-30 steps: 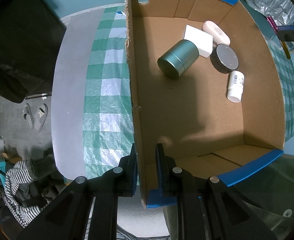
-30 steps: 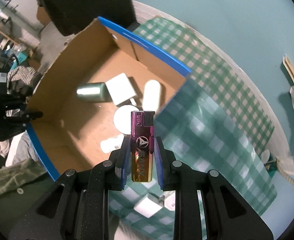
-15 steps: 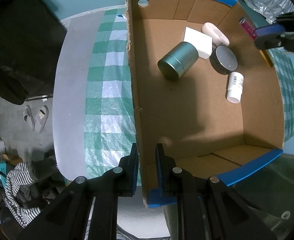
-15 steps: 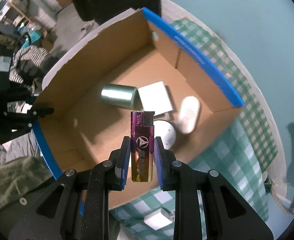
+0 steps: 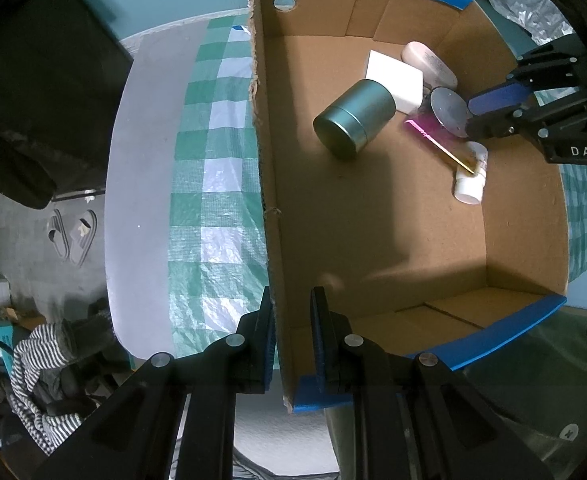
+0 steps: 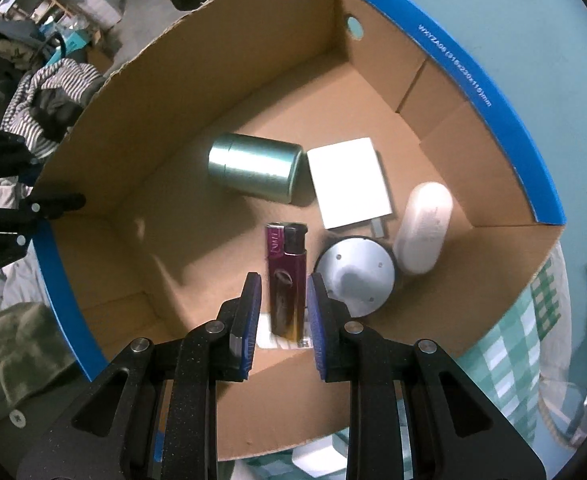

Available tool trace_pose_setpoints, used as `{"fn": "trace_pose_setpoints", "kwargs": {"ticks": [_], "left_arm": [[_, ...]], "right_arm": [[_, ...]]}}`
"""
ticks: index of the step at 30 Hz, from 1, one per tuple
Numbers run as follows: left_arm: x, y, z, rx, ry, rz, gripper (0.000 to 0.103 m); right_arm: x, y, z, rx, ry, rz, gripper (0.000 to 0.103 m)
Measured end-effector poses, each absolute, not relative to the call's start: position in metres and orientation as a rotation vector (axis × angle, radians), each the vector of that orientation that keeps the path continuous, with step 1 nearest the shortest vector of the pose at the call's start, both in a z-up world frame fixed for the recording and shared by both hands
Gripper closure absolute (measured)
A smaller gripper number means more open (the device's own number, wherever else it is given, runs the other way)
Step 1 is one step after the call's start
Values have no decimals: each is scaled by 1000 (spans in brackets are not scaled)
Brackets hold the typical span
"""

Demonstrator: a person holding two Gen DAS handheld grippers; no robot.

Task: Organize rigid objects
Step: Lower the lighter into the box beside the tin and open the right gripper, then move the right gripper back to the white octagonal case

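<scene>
My left gripper (image 5: 292, 294) is shut on the near left wall of the cardboard box (image 5: 262, 128), close to its corner. My right gripper (image 6: 283, 280) hangs inside the box (image 6: 505, 128), pointing down. The purple-and-gold lighter (image 6: 287, 276) is blurred and sits lower than the pads, with a gap on each side. In the left wrist view the lighter (image 5: 433, 140) is clear of the right gripper (image 5: 471, 114), its gold end over a white bottle (image 5: 469, 188). On the box floor lie a green tin (image 6: 253, 172), a white block (image 6: 349, 182), a grey disc (image 6: 355, 276) and a pale oval case (image 6: 423, 228).
The box stands on a green checked cloth (image 5: 213, 200) over a grey table (image 5: 141, 200). A silver foil bag (image 5: 529, 4) lies beyond the box. Slippers (image 5: 71, 232) and striped clothing (image 5: 33, 360) are on the floor. A small white object (image 6: 317, 456) sits on the cloth outside the box.
My right gripper came over the box rim and sank inside. The lighter, pinched between the pads before, now looks smaller and lower, loose from them. The left gripper stayed put.
</scene>
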State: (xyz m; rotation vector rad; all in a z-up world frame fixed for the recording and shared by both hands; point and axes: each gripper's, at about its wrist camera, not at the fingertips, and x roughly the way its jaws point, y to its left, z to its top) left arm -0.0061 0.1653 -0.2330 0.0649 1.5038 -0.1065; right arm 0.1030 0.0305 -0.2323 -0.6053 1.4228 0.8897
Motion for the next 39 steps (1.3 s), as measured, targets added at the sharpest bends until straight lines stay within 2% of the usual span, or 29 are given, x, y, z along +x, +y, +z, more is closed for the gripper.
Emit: {"fn": "trace_pose_setpoints", "kwargs": {"ticks": [3,5,9,11,16,30,39], "left_arm": [[-6,165,-233,66,1505,-106,87],[-6,164,-233,68,1506,-106,87],[-4,163,-233,73,1508,-109,87],[-4,163,-233,75,1507,-108,87],[-3,163,-233,74,1507,-109,87],[-1,162,-232,75,1508,-108,87],[0,162,-228,76,1502,-107,87]], "right_arm": [[105,28,-229,-598,1414,873,78],[107,24,-226,-592,1412,862,68],[109,19,-217,-575,1396,849,61],[110,17,-212,-568,1385,839,53],[110,9,-196,-542,1356,822,47],[114,-27,-168,-449,1339,731,41],[118,-77,-173,-348,1377,628,36]]}}
